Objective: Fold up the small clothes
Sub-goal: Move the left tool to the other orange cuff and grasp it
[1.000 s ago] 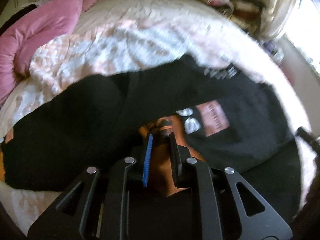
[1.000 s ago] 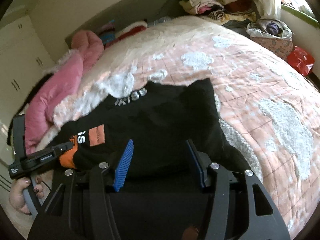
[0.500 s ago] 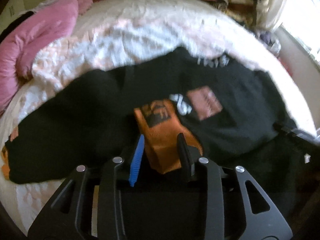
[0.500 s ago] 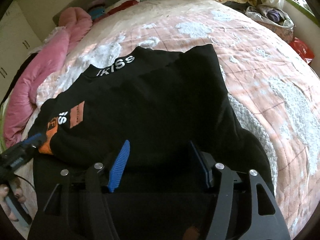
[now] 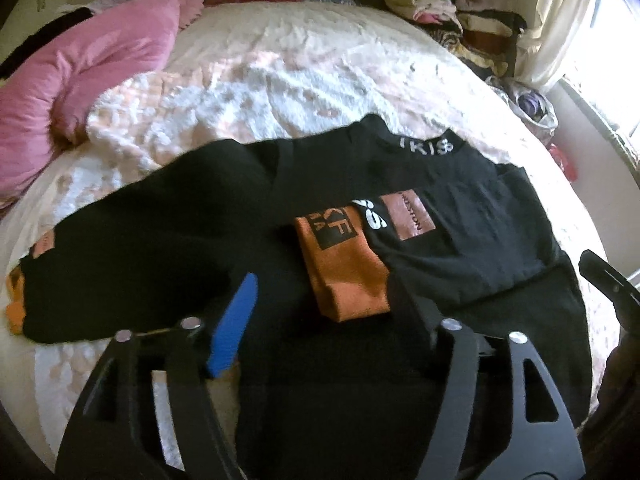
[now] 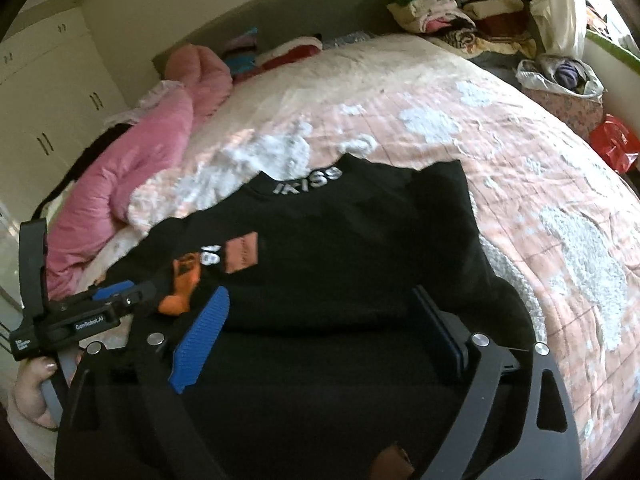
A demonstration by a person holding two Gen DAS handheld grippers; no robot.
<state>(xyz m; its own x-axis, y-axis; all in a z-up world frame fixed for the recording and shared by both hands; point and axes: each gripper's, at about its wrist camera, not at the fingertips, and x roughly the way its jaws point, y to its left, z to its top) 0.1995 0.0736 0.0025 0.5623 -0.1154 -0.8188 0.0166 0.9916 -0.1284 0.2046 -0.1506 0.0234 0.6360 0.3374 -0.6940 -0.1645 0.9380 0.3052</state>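
Note:
A black sweater [image 5: 460,184] with white collar lettering lies on the bed, its right sleeve folded across the chest so the orange cuff [image 5: 344,268] rests on the front. It also shows in the right wrist view [image 6: 352,248], with the cuff [image 6: 182,284] at its left. My left gripper [image 5: 324,296] is open and empty, its jaws either side of the cuff and just short of it. My right gripper [image 6: 320,316] is open and empty over the sweater's lower hem. The left sleeve [image 5: 140,240] lies spread out to the left.
The bed has a pink and white quilt [image 6: 540,184]. A pink duvet [image 5: 80,64] lies at the left. Piles of clothes [image 6: 460,12] sit at the far end, with a bag [image 6: 560,76] and a red bag [image 6: 612,140] beside the bed on the right.
My left gripper let go of the orange cuff, opened wide and drew back. My right gripper stayed open and drew back slightly over the hem.

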